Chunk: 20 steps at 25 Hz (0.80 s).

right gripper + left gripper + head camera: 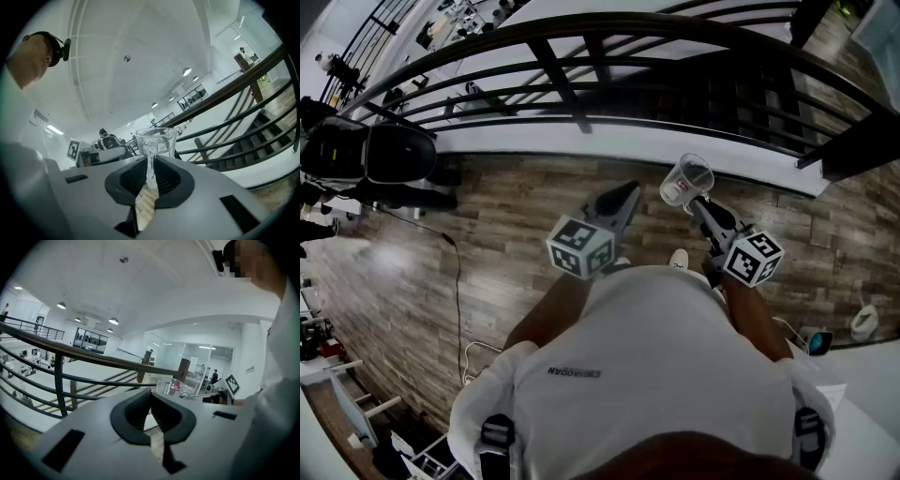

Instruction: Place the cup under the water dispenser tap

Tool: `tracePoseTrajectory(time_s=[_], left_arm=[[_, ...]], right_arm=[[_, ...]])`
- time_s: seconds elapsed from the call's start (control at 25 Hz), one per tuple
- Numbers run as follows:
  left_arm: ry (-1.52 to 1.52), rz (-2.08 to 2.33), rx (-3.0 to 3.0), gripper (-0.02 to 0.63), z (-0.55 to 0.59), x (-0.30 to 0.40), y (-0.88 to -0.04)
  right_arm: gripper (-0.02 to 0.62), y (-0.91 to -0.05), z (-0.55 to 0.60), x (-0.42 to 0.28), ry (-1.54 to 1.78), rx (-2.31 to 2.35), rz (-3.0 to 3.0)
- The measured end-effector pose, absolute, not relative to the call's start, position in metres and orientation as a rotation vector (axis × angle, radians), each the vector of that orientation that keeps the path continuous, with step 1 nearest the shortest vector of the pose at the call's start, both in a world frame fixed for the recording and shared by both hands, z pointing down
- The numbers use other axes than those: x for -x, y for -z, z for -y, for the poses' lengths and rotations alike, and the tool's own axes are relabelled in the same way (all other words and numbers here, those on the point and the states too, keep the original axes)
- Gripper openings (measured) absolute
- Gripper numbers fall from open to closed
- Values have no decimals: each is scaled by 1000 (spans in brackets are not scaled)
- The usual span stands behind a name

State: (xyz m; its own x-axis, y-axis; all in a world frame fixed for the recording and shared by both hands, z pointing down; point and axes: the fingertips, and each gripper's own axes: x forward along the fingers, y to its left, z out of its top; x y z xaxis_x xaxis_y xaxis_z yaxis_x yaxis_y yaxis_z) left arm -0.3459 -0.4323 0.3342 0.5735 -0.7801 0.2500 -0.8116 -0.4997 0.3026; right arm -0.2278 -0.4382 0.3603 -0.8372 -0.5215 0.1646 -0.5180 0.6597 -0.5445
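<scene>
Wood floor (516, 202), railing (581, 37) | right gripper (699, 206) clamps cup (155, 140) by handle — shown only in its view | left gripper (624, 199) closed, empty

Wood-plank floor (516, 202) across mid frame. Carries a thin black cable (457, 291) at left, a white shoe (678, 258) near centre.

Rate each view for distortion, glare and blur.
Head view: strong fisheye, the railing bows into an arc; evenly lit, sharp. Left gripper view: dark round vignette, ceiling lamps glare mildly. Right gripper view: same vignette; the clear cup is sharp against a bright ceiling.
</scene>
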Motion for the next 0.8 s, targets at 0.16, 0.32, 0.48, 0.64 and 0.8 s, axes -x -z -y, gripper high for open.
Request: tracePoseTrajectory(time_s=[0.16, 0.32, 0.48, 0.64, 0.8], left_arm=[[-114, 1292, -2431, -5, 435, 356, -333], [-121, 1284, -2439, -5, 434, 364, -337], [-121, 1269, -2439, -5, 432, 367, -338], [-118, 1258, -2458, -5, 429, 363, -334], [-128, 1233, -2460, -5, 433, 372, -338]], right_arm=[[44, -361, 439, 238, 925, 898, -2865], [44, -365, 439, 246, 919, 911, -2868], [44, -360, 434, 252, 905, 889, -2859], [44, -355, 427, 255, 880, 859, -2888], [44, -356, 432, 265, 892, 874, -2895]])
